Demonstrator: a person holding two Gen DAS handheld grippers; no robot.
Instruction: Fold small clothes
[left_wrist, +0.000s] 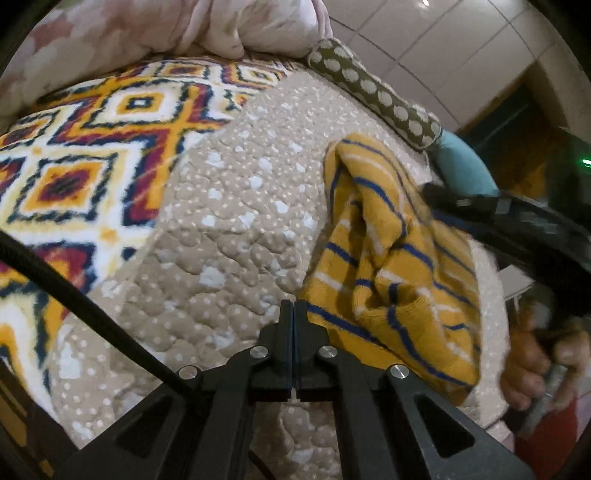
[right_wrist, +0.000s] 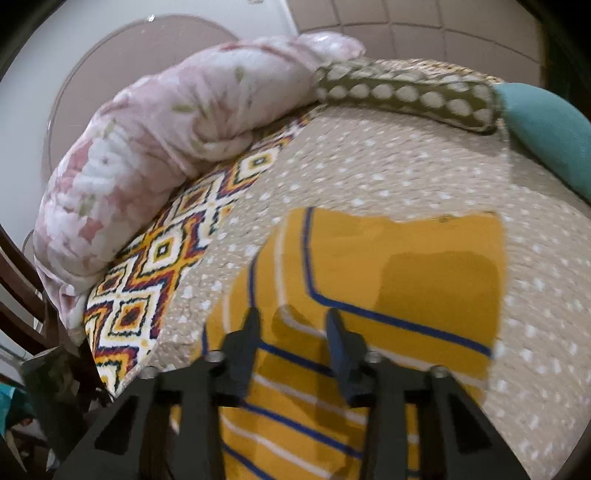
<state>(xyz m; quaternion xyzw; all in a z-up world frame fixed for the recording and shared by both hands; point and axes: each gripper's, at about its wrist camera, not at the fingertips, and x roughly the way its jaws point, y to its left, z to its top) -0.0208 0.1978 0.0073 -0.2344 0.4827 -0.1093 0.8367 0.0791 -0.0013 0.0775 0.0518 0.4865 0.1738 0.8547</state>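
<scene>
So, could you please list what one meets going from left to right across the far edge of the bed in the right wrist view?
Pink floral comforter → olive polka-dot bolster → teal pillow.

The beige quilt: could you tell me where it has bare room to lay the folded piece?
The beige quilt lies bare between the patterned blanket and the striped garment. Its far edge is crowded by the floral duvet and dotted bolster.

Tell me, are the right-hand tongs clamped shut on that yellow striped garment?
No: the right tongs stand open, fingers apart, above the yellow striped garment, gripping nothing.
</scene>
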